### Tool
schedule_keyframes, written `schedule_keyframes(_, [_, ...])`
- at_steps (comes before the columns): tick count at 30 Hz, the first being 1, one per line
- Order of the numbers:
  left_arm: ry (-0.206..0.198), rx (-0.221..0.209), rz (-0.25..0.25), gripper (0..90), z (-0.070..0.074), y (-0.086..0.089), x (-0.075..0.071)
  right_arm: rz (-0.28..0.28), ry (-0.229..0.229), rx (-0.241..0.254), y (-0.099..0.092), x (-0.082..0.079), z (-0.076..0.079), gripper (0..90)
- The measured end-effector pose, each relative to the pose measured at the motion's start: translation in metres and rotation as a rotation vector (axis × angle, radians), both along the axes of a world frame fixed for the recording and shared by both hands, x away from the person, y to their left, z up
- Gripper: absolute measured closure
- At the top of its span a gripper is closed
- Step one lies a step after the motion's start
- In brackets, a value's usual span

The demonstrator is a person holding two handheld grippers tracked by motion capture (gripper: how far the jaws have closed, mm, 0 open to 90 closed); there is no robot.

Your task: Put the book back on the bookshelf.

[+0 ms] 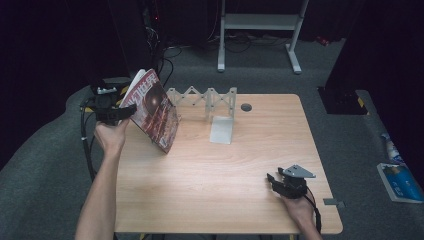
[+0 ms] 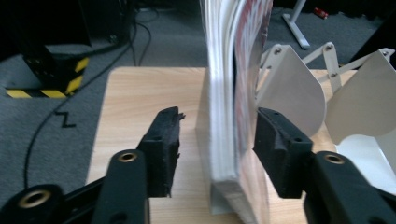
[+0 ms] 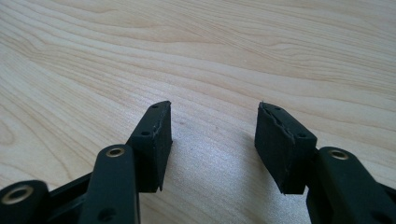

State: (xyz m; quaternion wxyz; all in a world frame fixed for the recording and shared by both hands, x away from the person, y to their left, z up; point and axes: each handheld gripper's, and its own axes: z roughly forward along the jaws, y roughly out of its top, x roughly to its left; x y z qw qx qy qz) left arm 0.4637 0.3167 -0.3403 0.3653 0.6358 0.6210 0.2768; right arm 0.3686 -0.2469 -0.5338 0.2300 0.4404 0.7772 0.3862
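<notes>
Right gripper (image 1: 274, 182) parked low at the near right of the tabletop (image 1: 240, 165), jaws spread, nothing between them, so it's idle and clear of the work. Left gripper (image 1: 131, 110) at the far left edge: jaws straddle the magazine (image 1: 155, 112), spread with a gap on one side, so no real pinch. Magazine stands tilted on its bottom edge, just left of the white folding rack (image 1: 212, 100), likely headed for a slot. Unclamped, it may topple.
</notes>
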Motion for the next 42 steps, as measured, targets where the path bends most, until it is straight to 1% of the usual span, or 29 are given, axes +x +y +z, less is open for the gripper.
schedule_keyframes(3, [-0.004,-0.003,-0.006,45.4,0.002,0.002,-0.002,0.002,-0.002,-0.002,0.0,0.0,0.0,46.3])
schedule_keyframes(7, [-0.028,-0.001,-0.026,41.8,0.005,0.0,-0.006,0.0,0.0,-0.001,0.0,0.0,0.0,46.3])
schedule_keyframes(8, [-0.028,-0.001,-0.026,40.9,0.005,0.0,-0.006,0.001,-0.001,-0.001,0.0,0.0,0.0,46.3])
schedule_keyframes(9, [-0.043,-0.006,-0.028,39.9,0.006,0.0,-0.008,0.002,-0.002,-0.002,0.0,0.0,0.0,46.3])
schedule_keyframes(10, [-0.043,-0.006,-0.028,39.1,0.006,0.0,-0.008,0.002,-0.002,-0.002,0.0,0.0,0.0,46.3])
schedule_keyframes(14, [-0.047,-0.026,-0.039,38.4,0.009,0.001,-0.009,0.003,-0.003,-0.002,0.0,0.0,0.0,46.2])
schedule_keyframes(16, [-0.051,-0.025,-0.042,38.0,0.01,0.001,-0.009,0.003,-0.003,-0.002,0.0,0.0,0.0,46.2])
schedule_keyframes(18, [-0.065,-0.023,-0.044,37.7,0.013,0.001,-0.013,0.002,0.0,-0.001,0.0,0.0,0.0,46.1])
schedule_keyframes(20, [-0.069,-0.029,-0.042,37.1,0.014,0.001,-0.014,0.002,-0.001,-0.001,0.0,0.0,0.0,46.1])
schedule_keyframes(23, [-0.091,-0.032,-0.049,36.3,0.018,0.001,-0.019,0.002,0.0,-0.001,0.0,0.0,0.0,46.0])
schedule_keyframes(27, [-0.099,-0.032,-0.054,35.6,0.02,0.001,-0.023,0.002,-0.001,-0.001,0.0,0.0,0.0,46.0])
schedule_keyframes(32, [-0.105,-0.02,-0.07,35.1,0.023,0.001,-0.029,0.003,-0.001,-0.001,0.0,0.0,0.0,45.9])
schedule_keyframes(33, [-0.114,-0.028,-0.072,35.0,0.025,0.001,-0.031,0.003,0.0,0.0,0.0,0.0,0.0,45.9])
schedule_keyframes(38, [-0.122,-0.026,-0.078,34.7,0.027,0.001,-0.036,0.002,-0.001,0.0,0.0,0.0,0.0,45.9])
schedule_keyframes(42, [-0.137,-0.032,-0.086,34.5,0.03,0.0,-0.044,0.002,-0.001,-0.001,0.0,0.0,0.0,45.9])
